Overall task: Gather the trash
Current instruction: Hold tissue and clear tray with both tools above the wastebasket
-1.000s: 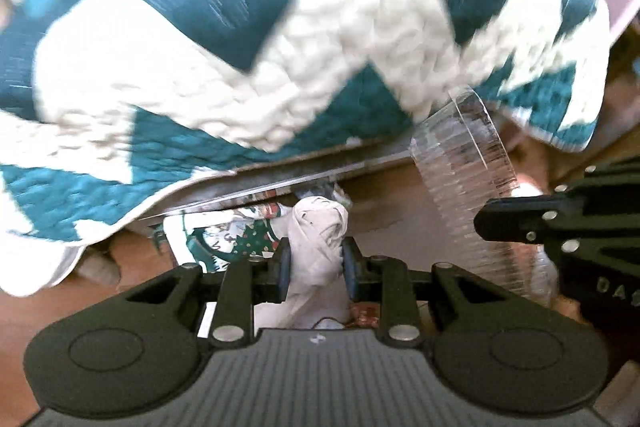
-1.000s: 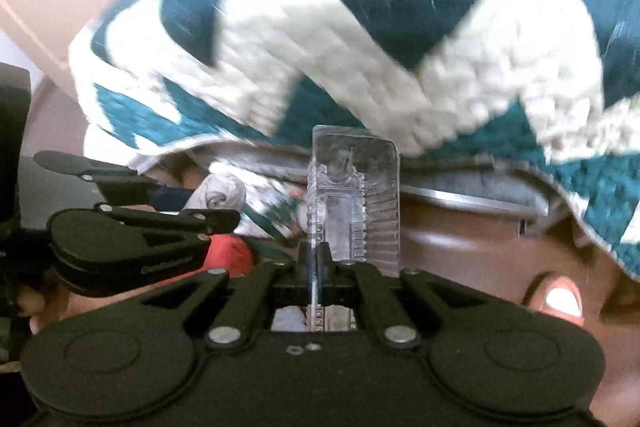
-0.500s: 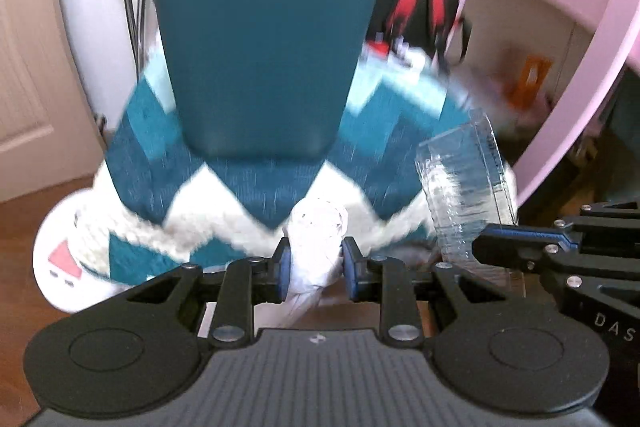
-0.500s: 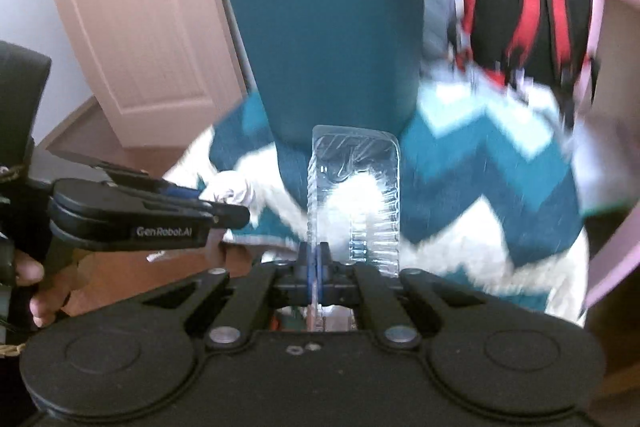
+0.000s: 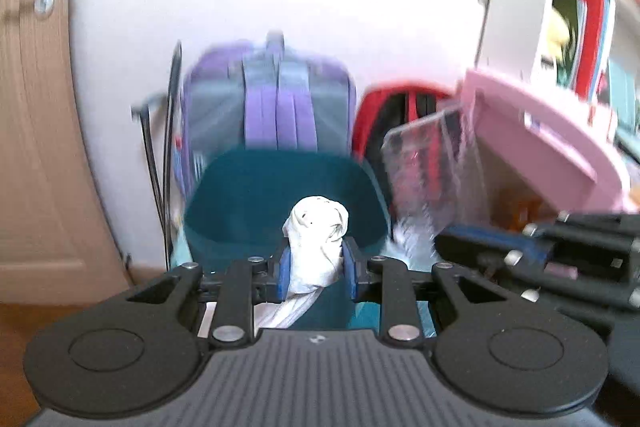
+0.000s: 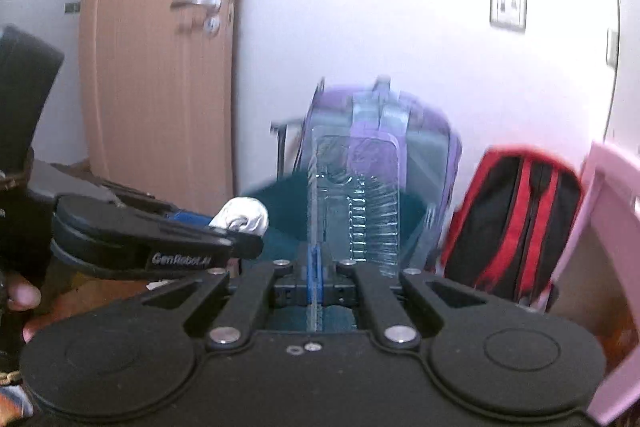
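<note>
My left gripper is shut on a crumpled white tissue that sticks up between its blue pads. My right gripper is shut on the edge of a clear plastic tray, held upright. The tray also shows in the left wrist view, at the right, with the right gripper under it. The left gripper and tissue show at the left of the right wrist view. Both grippers are held up side by side in front of a teal chair back.
A purple backpack and a red and black backpack lean on the white wall behind the chair. A wooden door is at the left. A pink desk and shelves are at the right.
Both grippers have risen and tilted up with their loads. The view went from the quilt and floor up to the chair back, backpacks and wall.
</note>
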A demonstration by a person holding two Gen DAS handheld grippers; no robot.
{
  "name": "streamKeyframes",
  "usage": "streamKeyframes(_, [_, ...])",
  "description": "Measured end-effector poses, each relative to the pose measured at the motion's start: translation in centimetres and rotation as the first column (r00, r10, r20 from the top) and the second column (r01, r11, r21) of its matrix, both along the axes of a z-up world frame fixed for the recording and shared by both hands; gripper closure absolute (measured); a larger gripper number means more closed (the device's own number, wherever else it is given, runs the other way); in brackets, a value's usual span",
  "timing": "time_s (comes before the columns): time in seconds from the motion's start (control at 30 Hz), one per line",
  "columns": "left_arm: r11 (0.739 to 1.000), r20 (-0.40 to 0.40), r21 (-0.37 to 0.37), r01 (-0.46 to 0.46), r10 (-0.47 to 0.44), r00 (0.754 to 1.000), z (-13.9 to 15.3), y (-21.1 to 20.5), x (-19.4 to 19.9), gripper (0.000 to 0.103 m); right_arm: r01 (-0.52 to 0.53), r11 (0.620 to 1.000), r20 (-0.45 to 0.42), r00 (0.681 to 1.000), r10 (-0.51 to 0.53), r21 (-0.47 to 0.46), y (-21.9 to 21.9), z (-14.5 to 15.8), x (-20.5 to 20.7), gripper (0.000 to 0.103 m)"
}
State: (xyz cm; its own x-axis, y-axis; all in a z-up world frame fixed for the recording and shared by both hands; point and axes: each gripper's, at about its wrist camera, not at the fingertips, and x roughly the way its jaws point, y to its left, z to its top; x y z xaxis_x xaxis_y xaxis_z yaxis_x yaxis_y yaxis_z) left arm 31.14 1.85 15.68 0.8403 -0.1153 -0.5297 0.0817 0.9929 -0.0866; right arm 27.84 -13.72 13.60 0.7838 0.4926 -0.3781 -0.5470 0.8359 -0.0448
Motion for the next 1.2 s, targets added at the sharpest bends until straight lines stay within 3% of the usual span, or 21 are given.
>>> streamKeyframes(0.13, [1.000,0.048,-0.020,-0.013,0.014,0.999,2.8,0.8,3.1,0.077,0.013,1.000,0.035,0.999,-0.013,0.021,1.4,1.6,3.0,0.101])
streamKeyframes(0.3, [0.998,0.044,-0.043,-0.035,0.037,0.998,2.9,2.1,7.7,0.077,0.036,0.998,0.049,0.998,-0.038,0.042,2.7,2.2,7.0,0.101])
streamKeyframes(0.57, [0.993,-0.055,-0.087,-0.075,0.070,0.996,-2.1,4.5,13.7,0.077,0.042,0.998,-0.024,0.999,-0.041,0.041,4.3,-2.0,12.2,0.101])
streamKeyframes(0.83, [1.000,-0.177,-0.022,-0.017,0.013,0.984,-7.8,4.5,16.5,0.077,-0.012,1.000,-0.200,0.980,0.008,-0.021,4.9,-7.2,15.4,0.100])
streamKeyframes(1.1, [1.000,-0.257,0.002,0.013,-0.012,0.966,-9.9,3.8,16.7,0.076,-0.048,0.996,-0.260,0.965,0.026,-0.077,4.9,-8.1,15.2,0.085])
streamKeyframes(1.2, [1.000,-0.258,0.008,0.016,-0.013,0.966,-9.8,3.6,16.3,0.067,-0.040,0.997,-0.265,0.964,0.019,-0.073,4.5,-7.7,14.8,0.082])
